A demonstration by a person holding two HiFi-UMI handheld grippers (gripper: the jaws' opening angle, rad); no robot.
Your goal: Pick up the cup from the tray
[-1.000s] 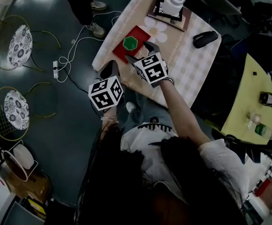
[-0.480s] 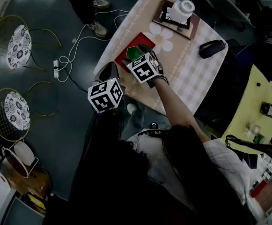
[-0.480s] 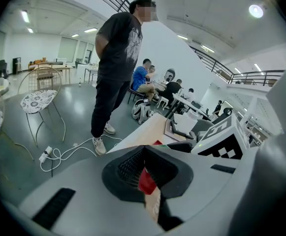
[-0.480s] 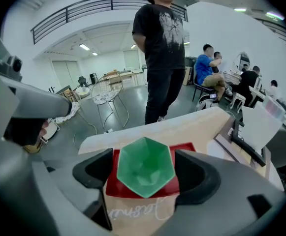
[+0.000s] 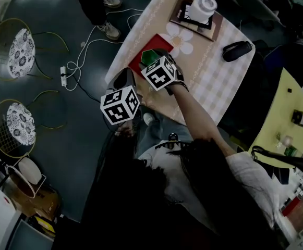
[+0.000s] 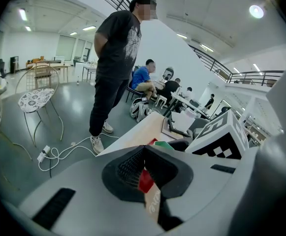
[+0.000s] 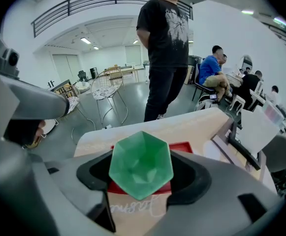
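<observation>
Hand-held gripper [image 7: 143, 176] closing round cup [image 7: 141, 165], green, hexagonal

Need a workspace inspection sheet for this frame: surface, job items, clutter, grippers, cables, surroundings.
Surface: table with checked cloth.
Job's things: green cup upright on red tray, near the table's edge.
Clutter: flower mat; white container on brown board; black mouse.
Grippers: right gripper closing round cup, pads not yet pressing; left gripper shut, empty, by the table's edge.
Cables: white cable and power strip on floor.
Surroundings: wire chairs; standing person.
</observation>
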